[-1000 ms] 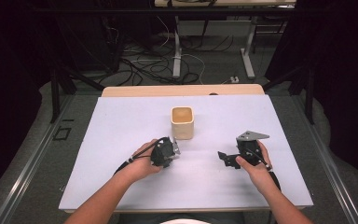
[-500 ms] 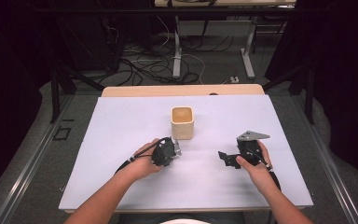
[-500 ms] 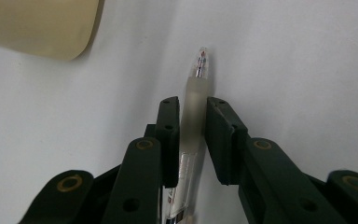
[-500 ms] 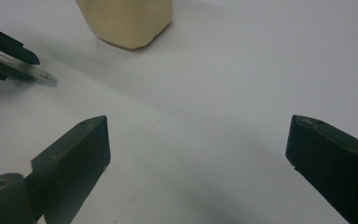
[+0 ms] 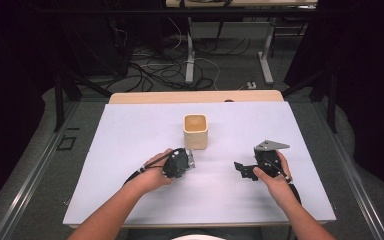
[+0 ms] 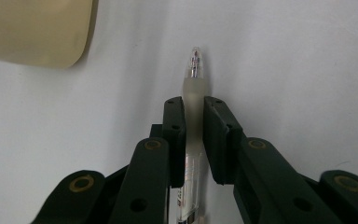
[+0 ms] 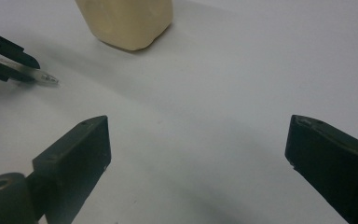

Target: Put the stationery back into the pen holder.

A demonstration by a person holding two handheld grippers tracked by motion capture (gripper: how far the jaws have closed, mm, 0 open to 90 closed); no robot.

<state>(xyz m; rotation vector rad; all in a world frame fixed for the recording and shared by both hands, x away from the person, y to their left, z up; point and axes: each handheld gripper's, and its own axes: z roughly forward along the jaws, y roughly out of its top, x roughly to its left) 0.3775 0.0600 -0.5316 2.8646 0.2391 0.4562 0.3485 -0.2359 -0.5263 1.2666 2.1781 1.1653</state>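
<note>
Bright, even light on the white table (dark surroundings), soft shadows, gripper views slightly blurred.

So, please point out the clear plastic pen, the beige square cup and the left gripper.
clear plastic pen [image 6: 195,88]: left gripper view, on its frosted grip section.
beige square cup [image 5: 196,139]: high view, on its front wall.
left gripper [image 6: 194,122]: left gripper view, between its jaw tips.
</note>
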